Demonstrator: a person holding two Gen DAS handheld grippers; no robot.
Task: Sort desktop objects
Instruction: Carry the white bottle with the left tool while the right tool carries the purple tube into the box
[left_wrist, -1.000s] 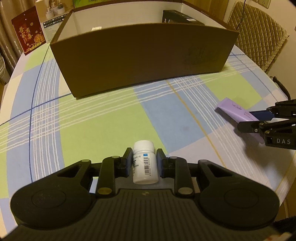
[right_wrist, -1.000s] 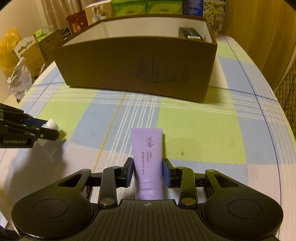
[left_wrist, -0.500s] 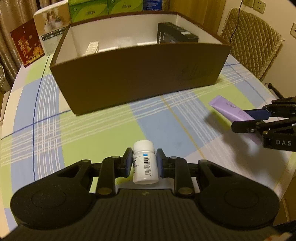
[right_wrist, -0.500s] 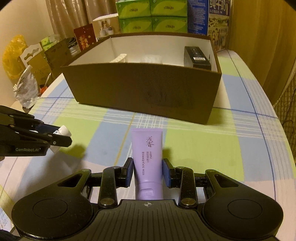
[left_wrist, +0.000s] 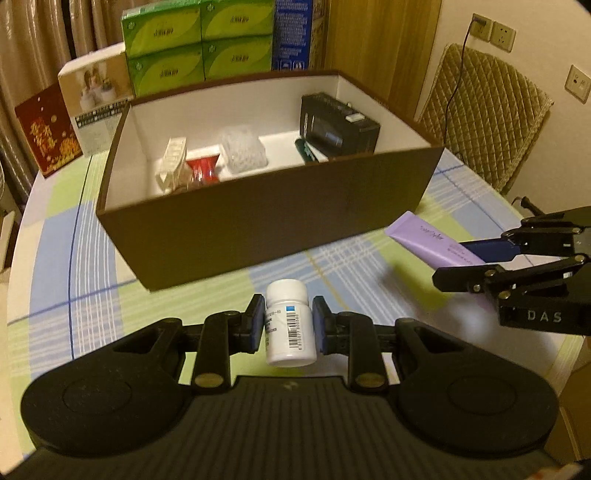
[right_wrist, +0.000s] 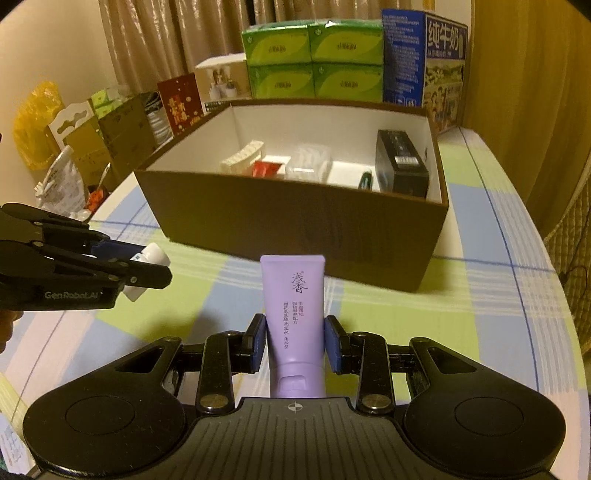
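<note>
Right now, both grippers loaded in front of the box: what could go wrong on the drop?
1. The tall near wall of the brown cardboard box stands between both loads and the inside; a low approach could hit it.
2. The left hand-held gripper pinches the round white pill bottle only at its sides; it might slip.
3. The soft purple tube juts well beyond the right hand-held gripper and could catch the rim.

Light: dim, warm yellow around me.
Shadows: soft ones on the tablecloth.
Blur: slight smear on the box.
Edges: my view bends, corners go black.
</note>
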